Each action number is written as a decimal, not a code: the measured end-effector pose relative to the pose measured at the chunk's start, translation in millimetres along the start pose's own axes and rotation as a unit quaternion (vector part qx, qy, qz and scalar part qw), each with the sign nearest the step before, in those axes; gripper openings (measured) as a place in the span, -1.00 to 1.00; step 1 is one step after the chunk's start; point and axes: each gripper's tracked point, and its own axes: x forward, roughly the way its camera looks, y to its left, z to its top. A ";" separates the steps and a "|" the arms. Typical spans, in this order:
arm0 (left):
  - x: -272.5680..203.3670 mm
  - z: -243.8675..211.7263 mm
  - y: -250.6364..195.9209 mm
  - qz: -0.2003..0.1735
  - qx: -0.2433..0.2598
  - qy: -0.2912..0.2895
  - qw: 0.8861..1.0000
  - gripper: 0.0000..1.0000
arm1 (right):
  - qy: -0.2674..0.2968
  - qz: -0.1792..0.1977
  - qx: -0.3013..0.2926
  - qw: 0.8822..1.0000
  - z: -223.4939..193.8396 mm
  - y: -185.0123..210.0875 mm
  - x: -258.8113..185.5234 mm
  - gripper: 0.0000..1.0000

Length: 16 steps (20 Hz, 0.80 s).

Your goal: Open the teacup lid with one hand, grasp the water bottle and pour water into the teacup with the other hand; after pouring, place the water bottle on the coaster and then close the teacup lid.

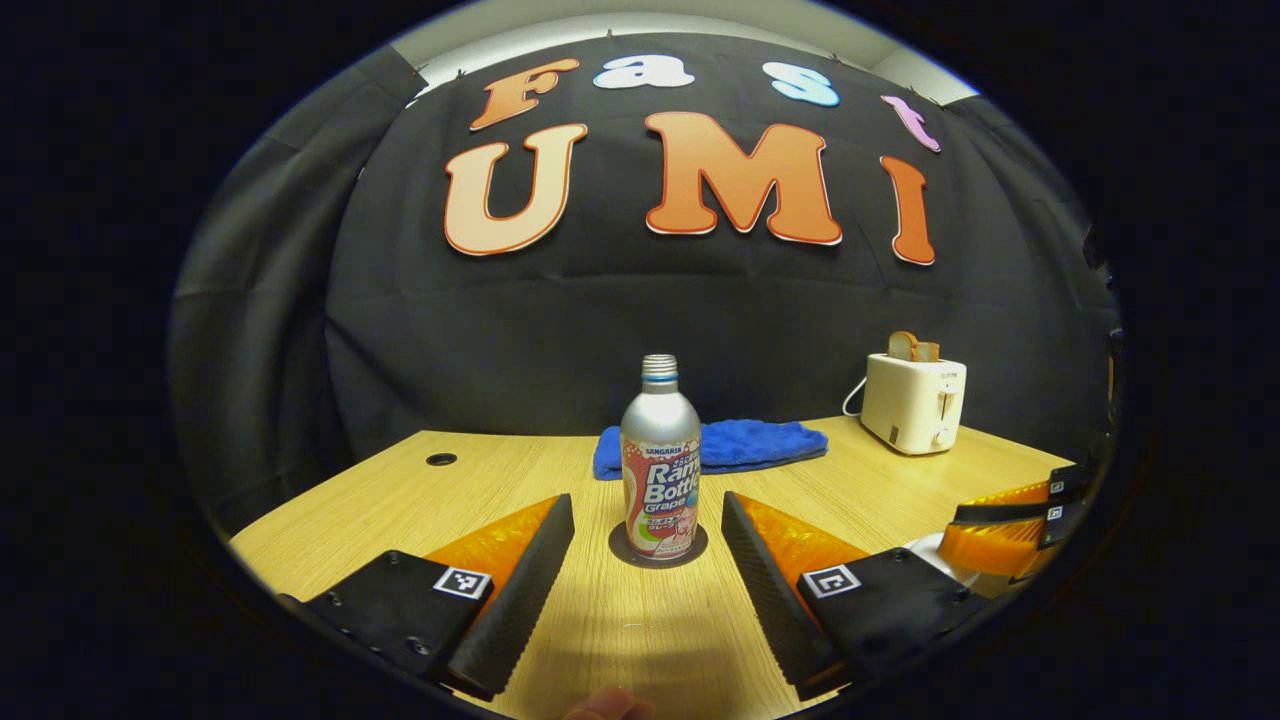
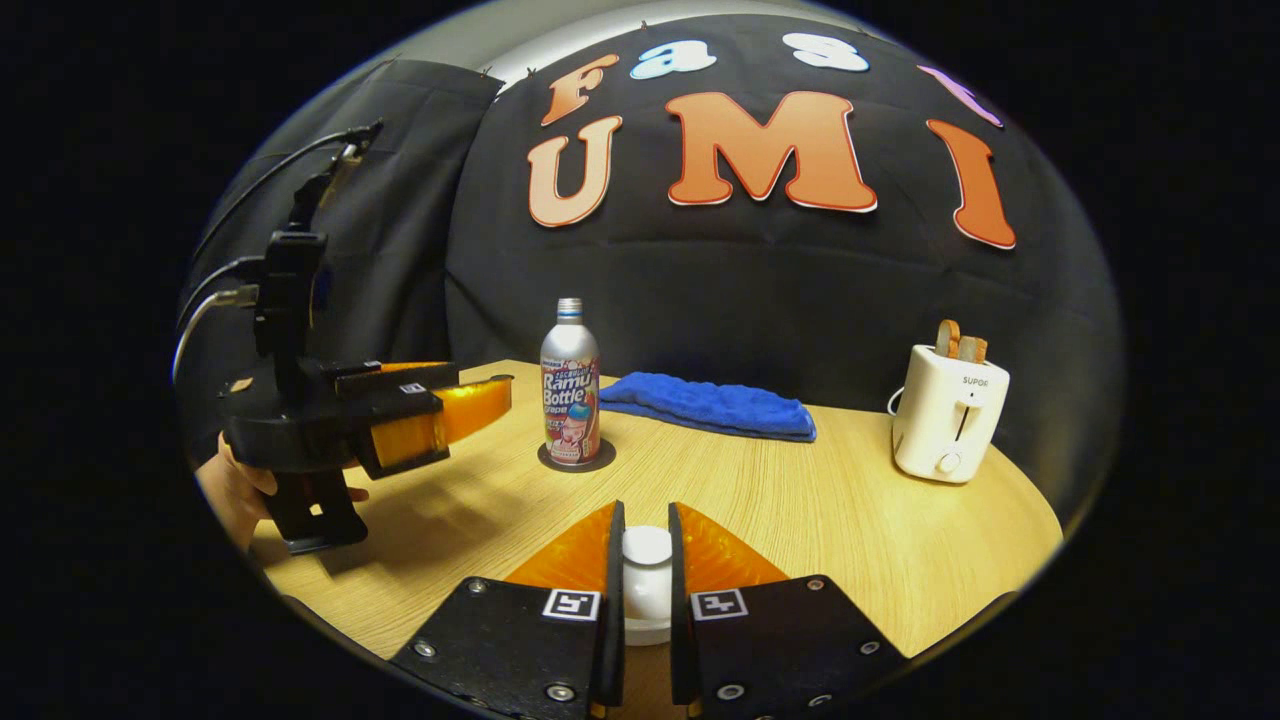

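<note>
Item: water bottle (image 1: 660, 460), upright on coaster (image 1: 657, 547), bench (image 1: 620, 620) centre, 12 o'clock of my spread left tool (image 1: 648, 545). Right tool (image 2: 641, 560) pinches teacup lid knob (image 2: 647, 546). Step, I judge: closing; next, release.

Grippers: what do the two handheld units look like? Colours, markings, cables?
The left gripper has translucent orange fingers with ribbed black pads and black base plates, each with a square black-and-white marker. From the right gripper view its body is black, with a black handle, an upright black mount and black and grey cables on top. The right gripper has the same orange fingers, black screwed plates and markers.
</note>
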 end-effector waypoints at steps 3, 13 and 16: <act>-8.9 1.1 0.3 0.002 -0.001 -0.004 1.000 0.94 | 0.004 0.001 -0.004 1.000 -5.7 1.7 3.2 -0.62; -31.6 31.8 -4.4 0.014 0.005 -0.038 0.999 0.94 | -0.039 -0.011 -0.009 0.999 16.8 -2.8 -3.0 -0.47; -40.4 47.2 -6.4 0.019 0.010 -0.056 0.998 0.94 | -0.078 -0.020 -0.002 0.997 45.1 -9.5 -16.5 -0.36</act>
